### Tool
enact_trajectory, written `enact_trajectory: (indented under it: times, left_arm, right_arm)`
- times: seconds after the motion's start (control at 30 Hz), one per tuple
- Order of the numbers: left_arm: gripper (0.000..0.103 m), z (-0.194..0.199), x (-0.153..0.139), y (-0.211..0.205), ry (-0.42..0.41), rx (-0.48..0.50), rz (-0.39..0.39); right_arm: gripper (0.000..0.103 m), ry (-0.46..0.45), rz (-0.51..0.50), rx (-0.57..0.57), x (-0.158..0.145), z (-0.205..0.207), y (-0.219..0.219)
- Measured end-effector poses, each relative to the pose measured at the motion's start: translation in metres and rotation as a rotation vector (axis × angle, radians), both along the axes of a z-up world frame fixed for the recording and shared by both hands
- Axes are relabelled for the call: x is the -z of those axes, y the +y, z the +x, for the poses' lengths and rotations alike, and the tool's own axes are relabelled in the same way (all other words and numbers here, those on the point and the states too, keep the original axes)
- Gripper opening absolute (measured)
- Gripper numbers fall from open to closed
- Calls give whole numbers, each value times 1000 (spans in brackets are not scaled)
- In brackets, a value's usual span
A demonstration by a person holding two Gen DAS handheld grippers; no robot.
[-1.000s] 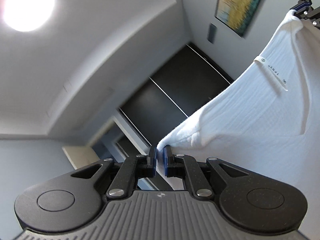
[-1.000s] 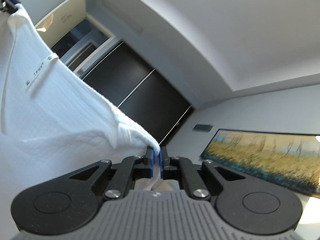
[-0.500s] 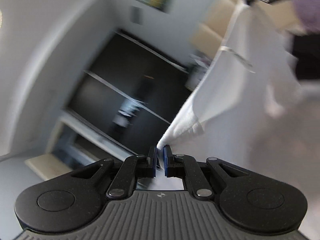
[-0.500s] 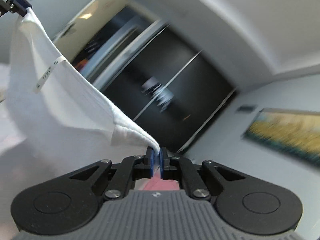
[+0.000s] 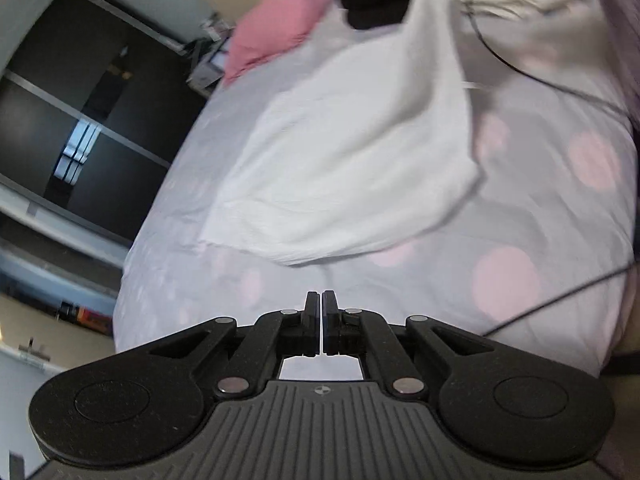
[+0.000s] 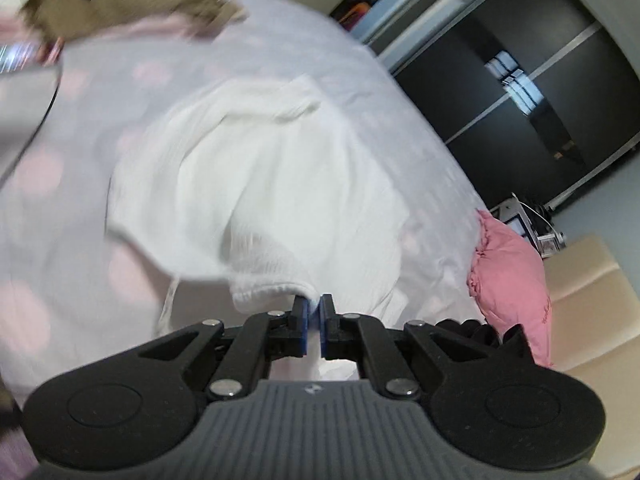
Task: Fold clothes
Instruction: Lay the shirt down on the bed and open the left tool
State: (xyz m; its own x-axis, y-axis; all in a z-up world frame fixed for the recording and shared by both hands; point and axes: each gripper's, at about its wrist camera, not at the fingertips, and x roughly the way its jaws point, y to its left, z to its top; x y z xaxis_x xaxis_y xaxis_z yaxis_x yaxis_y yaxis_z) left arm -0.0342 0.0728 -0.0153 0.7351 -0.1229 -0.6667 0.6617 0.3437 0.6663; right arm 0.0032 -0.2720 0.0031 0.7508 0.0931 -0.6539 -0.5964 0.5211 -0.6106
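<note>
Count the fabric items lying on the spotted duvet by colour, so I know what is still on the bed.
White: 1, the white garment
Pink: 1, the pink pillow
Black: 1, the black bundle beside the pillow, too blurred to name
Beige: 1, the beige heap at the far edge, also blurred
Total: 4

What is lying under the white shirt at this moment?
Under the white shirt lies the bed cover, pale with pink dots. What the cloth itself covers cannot be seen.
</note>
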Motion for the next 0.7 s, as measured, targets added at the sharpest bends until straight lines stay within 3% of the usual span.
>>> enact_trajectory:
  times: [0.07,0.2,0.4,0.53,0.63,0.7]
  left_arm:
    - [3,0,14,-7,14,40,29]
    - [23,6,38,-27,8,139,86]
    - [38,26,101,-75,-3,344,218]
    - [38,47,129,-98,10,433,274]
    - [38,62,140,-109,66,475,296]
    - [31,68,147,-114,92,508,322]
  right_arm:
    - [6,14,-22,2,7,5,1]
    - [6,31,-24,20,16,15,-1]
    - [7,61,-13,25,38,18,-5]
    - [7,84,3,20,43,21,-15]
    - [7,104,16,17,48,22,-20]
    - [7,118,23,18,52,23,-23]
